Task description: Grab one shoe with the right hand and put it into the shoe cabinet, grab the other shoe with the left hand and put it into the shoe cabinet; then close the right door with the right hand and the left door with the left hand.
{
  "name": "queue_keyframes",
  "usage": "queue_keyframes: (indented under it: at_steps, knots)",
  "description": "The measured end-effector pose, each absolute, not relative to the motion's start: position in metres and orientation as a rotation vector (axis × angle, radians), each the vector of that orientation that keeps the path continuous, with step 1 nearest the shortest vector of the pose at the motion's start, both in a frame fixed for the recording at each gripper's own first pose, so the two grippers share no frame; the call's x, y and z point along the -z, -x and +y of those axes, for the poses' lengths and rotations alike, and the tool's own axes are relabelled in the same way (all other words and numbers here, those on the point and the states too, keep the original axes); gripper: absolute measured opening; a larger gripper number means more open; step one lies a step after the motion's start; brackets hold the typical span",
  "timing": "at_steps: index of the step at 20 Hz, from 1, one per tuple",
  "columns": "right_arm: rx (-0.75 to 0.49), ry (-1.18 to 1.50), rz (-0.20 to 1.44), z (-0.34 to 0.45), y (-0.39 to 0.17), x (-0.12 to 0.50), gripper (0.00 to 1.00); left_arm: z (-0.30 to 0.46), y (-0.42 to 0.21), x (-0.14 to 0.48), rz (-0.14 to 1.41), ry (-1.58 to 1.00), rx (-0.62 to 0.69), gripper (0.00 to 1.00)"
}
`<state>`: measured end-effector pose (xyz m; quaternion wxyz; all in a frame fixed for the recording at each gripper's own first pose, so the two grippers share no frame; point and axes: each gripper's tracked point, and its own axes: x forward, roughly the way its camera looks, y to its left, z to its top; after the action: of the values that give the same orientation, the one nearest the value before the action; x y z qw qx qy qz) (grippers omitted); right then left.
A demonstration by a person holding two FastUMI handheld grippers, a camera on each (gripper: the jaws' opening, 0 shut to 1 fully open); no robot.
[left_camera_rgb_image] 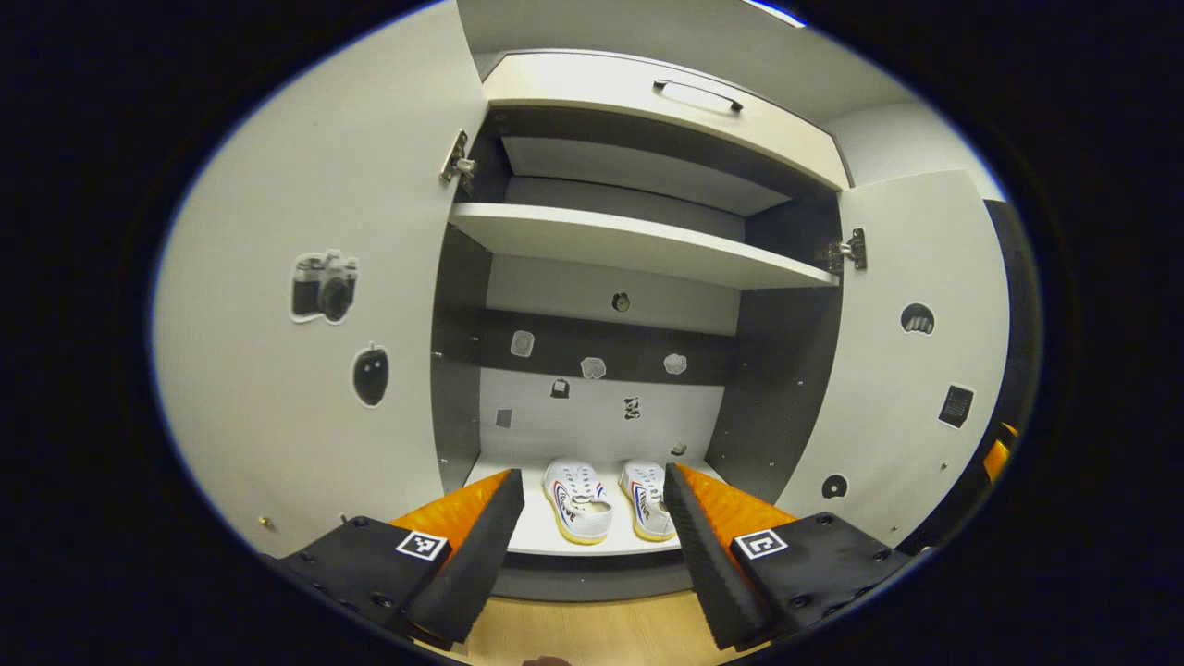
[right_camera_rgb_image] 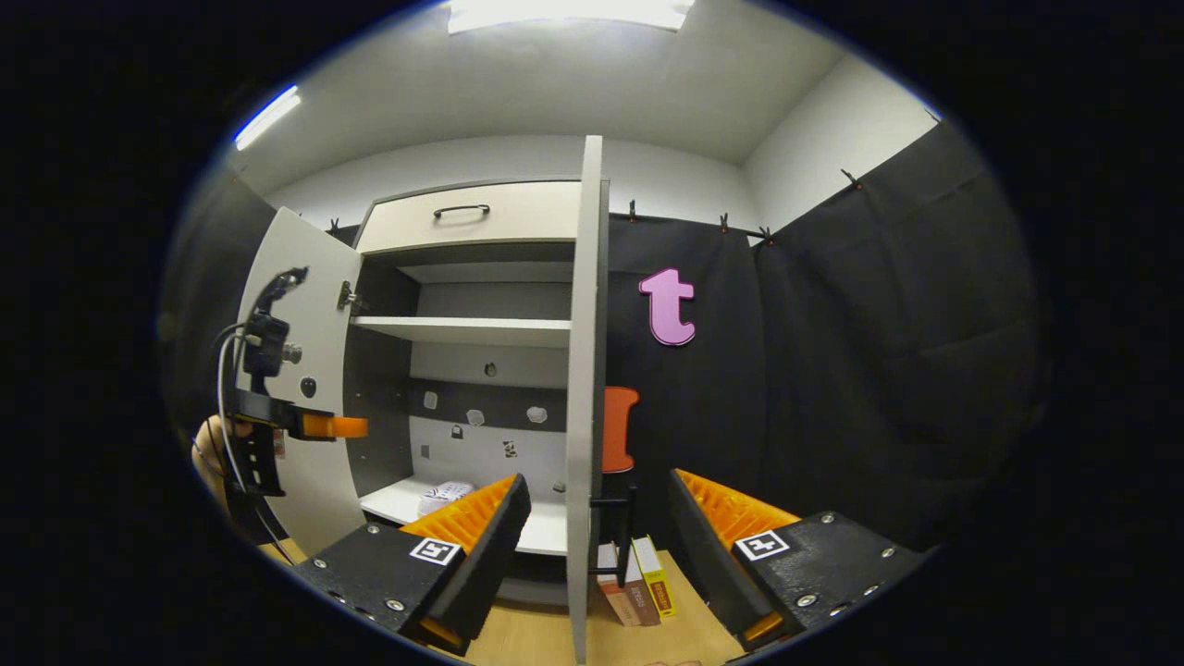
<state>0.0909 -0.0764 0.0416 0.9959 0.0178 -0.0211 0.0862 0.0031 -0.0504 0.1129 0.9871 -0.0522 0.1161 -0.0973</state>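
Observation:
Two white shoes, one (left_camera_rgb_image: 578,504) beside the other (left_camera_rgb_image: 647,499), stand side by side on the bottom shelf (left_camera_rgb_image: 541,536) of the shoe cabinet, toes toward the back. Both doors stand open: the left door (left_camera_rgb_image: 305,370) with stickers and the right door (left_camera_rgb_image: 911,370). My left gripper (left_camera_rgb_image: 592,474) is open, in front of the cabinet and short of the shoes, holding nothing. My right gripper (right_camera_rgb_image: 599,479) is open too, with the right door's edge (right_camera_rgb_image: 585,370) seen end-on between its fingers, farther off. One shoe (right_camera_rgb_image: 444,497) shows inside. A hand holds the left gripper (right_camera_rgb_image: 333,426) by the left door (right_camera_rgb_image: 310,305).
Above the shoes are a middle shelf (left_camera_rgb_image: 638,245) and a drawer with a black handle (left_camera_rgb_image: 698,92). Some books (right_camera_rgb_image: 638,578) stand on the wooden floor (right_camera_rgb_image: 684,620) right of the cabinet. An orange object (right_camera_rgb_image: 620,430) sits behind the right door, against the black cloth wall.

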Motion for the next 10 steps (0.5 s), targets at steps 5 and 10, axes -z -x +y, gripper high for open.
queue_keyframes:
  at_steps: [5, 10]
  knots:
    - [-0.122, -0.041, -0.005, -0.114, -0.106, -0.017, 0.92, -0.02, 0.05, -0.133, 0.166, 0.065, 0.156, 0.97]
    - [-0.161, -0.074, 0.064, -0.107, -0.125, 0.018, 0.92, 0.015, 0.089, -0.152, 0.112, 0.054, 0.102, 0.97]
